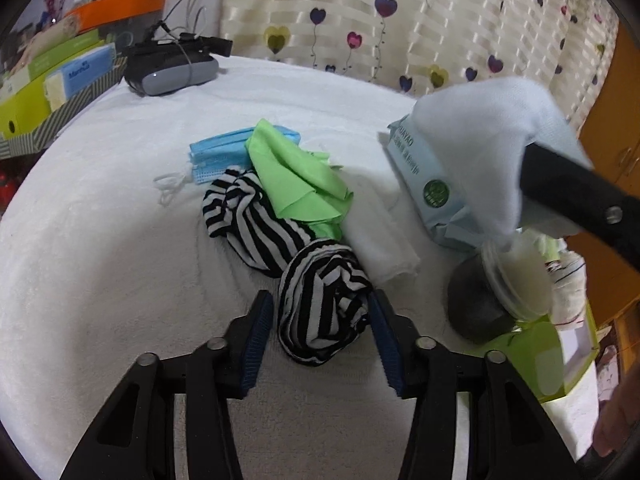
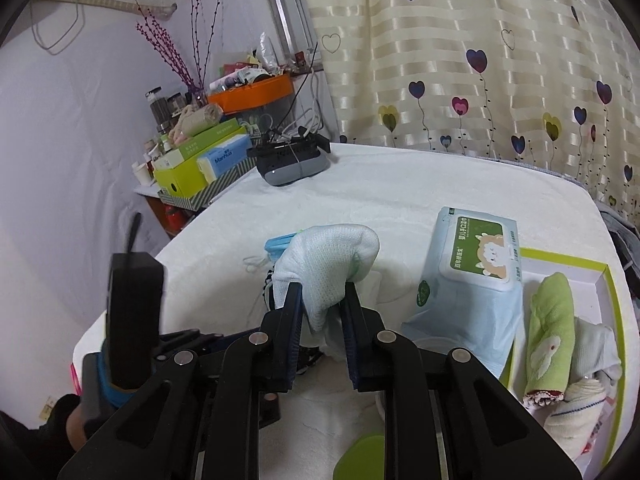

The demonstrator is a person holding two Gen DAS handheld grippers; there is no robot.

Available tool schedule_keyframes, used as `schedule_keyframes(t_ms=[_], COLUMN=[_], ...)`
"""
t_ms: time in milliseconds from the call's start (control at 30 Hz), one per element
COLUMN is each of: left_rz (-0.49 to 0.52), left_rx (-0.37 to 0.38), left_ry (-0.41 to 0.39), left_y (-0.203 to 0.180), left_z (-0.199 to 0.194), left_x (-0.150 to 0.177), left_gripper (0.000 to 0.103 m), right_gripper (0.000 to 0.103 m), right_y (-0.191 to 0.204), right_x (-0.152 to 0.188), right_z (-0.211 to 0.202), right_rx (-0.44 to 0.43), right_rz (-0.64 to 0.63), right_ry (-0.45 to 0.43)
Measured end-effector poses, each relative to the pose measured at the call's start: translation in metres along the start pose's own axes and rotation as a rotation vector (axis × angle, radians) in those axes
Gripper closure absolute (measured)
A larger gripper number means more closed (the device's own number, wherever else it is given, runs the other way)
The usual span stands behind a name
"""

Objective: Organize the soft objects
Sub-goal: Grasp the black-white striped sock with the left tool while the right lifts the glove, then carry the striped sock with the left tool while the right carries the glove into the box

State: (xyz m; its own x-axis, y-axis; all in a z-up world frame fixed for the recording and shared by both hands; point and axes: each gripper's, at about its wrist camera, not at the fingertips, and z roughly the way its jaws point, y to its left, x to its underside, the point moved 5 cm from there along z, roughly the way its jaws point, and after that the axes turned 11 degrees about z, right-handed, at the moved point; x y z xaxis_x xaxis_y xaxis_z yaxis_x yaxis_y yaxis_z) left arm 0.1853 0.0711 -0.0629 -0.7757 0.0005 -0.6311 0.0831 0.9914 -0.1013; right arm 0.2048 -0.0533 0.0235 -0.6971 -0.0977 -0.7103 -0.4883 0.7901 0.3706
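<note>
Right hand-held gripper (image 2: 322, 300): clenched on a pale blue sock (image 2: 328, 264), lifted above the white-covered counter (image 2: 400, 192).
Left hand-held gripper (image 1: 320, 320): released, jaws wide either side of a black-and-white striped cloth (image 1: 320, 292) lying on the counter.
Ahead of left gripper: green cloth (image 1: 296, 176), blue face mask (image 1: 216, 152).
Right of right gripper: wipes pack (image 2: 472, 272), green-rimmed box (image 2: 612, 292) holding rolled cloths.

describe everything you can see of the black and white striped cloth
The striped cloth is soft knit-looking fabric in black and white bands, bunched into a long twisted roll on the white bed cover. Its far end lies under the green cloth, beside the blue face masks. Its near, balled-up end sits between the open pads of the left tool, against the right pad, not yet squeezed.
</note>
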Motion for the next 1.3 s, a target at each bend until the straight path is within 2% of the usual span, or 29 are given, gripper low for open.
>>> schedule_keyframes(t_ms=[133, 333, 667, 900, 1300], left_rz=[0.027, 0.036, 0.026, 0.021, 0.048], left_rx=[-0.01, -0.04, -0.086, -0.073, -0.051], left_ry=[0.0, -0.029, -0.117, -0.183, -0.251], left_y=[-0.006, -0.008, -0.012, -0.021, -0.046], left_z=[0.001, -0.011, -0.051, -0.079, -0.111], left_x=[0.001, -0.001, -0.002, -0.001, -0.004], left_gripper=[0.083, 0.094, 0.096, 0.096, 0.096], right_gripper=[0.083, 0.083, 0.083, 0.083, 0.083], right_y=[-0.002, -0.006, -0.02, -0.03, -0.058], right_x=[0.001, 0.004, 0.014, 0.022, 0.031], right_z=[-0.005, -0.019, -0.052, -0.076, -0.118], right_rx=[-0.007, -0.005, 0.0, 0.008, 0.043], right_rz=[0.002, 0.01, 0.042, 0.064, 0.112], right_ry=[-0.008, -0.028, -0.073, -0.107, -0.17])
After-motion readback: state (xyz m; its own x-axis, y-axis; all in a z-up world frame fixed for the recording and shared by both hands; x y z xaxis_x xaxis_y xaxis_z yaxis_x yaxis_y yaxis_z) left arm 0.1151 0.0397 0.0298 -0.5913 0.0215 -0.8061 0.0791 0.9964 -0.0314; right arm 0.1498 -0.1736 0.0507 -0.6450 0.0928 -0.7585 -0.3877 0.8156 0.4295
